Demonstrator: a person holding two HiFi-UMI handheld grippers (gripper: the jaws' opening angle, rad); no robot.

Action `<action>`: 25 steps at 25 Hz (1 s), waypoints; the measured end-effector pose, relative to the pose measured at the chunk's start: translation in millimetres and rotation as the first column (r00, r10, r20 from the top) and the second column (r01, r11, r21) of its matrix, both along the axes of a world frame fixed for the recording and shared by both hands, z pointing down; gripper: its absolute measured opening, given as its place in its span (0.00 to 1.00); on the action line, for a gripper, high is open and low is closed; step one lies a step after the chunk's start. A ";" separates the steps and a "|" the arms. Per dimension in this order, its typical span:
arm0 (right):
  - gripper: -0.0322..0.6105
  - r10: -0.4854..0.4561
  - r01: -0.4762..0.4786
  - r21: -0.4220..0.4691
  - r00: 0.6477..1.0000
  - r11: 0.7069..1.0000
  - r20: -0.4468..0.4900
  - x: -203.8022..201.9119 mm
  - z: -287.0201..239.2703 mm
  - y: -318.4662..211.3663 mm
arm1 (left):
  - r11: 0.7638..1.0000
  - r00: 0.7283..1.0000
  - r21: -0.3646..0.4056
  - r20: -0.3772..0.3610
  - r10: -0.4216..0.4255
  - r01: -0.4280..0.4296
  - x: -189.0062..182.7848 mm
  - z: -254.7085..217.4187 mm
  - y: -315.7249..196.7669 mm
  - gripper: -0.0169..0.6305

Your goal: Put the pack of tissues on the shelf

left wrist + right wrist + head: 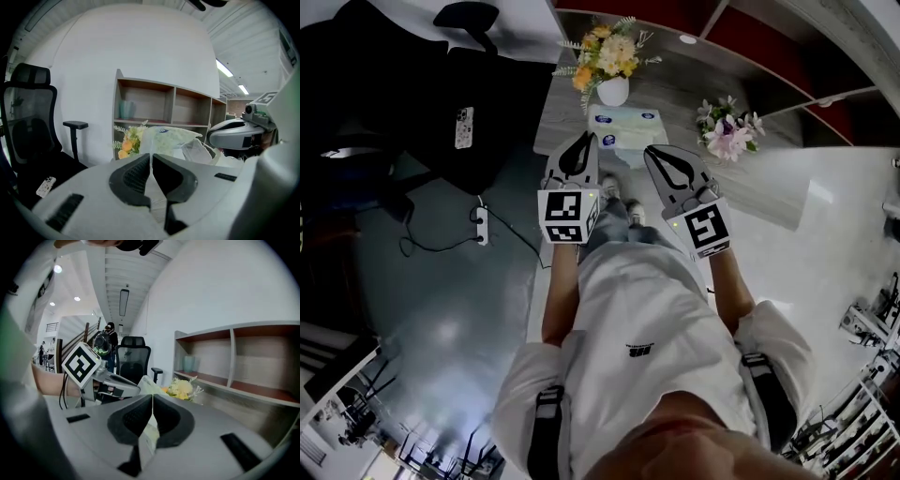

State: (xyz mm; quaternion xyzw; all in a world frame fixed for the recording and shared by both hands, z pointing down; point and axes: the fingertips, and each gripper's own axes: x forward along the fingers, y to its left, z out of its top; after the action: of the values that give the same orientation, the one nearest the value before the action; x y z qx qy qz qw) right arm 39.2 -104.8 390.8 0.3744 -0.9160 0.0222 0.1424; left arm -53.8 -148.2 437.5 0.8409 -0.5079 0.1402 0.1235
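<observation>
We are looking at a white wall filling the upper left of the left gripper view, a wooden shelf standing against it at centre, a black office chair sitting at the left edge. Ceiling light strips are glowing upper right. A glossy grey floor is spreading across the head view's lower left.

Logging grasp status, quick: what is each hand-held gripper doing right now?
Left hand-held gripper: closed, pinching the wrapper of the pack of tissues.
Right hand-held gripper: closed on the same pack's wrapper.
</observation>
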 end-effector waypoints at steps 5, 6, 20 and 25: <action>0.09 0.036 -0.035 0.036 0.999 0.999 -0.003 1.6 -19.7 -15.6 | 0.999 0.999 0.023 -0.012 0.036 -0.036 1.1 -20.0 -17.4 0.09; 0.09 0.041 -0.040 0.045 0.999 0.998 -0.005 1.3 -24.1 -18.1 | 0.999 0.999 0.029 -0.014 0.044 -0.043 1.2 -24.1 -20.2 0.09; 0.09 0.166 -0.169 0.104 0.985 0.980 0.034 0.1 -60.8 -51.6 | 0.985 0.987 0.085 -0.036 0.156 -0.153 5.1 -63.7 -63.1 0.09; 0.09 0.192 -0.193 0.140 0.981 0.971 0.018 -1.7 -75.5 -63.4 | 0.978 0.982 0.102 -0.042 0.186 -0.181 4.8 -75.0 -79.2 0.09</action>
State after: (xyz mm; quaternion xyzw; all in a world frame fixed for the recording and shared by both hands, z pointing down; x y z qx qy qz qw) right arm 37.5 -168.1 315.2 0.4705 -0.8750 -0.0282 0.1107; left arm -49.1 -227.4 362.5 0.8925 -0.4313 0.1044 0.0814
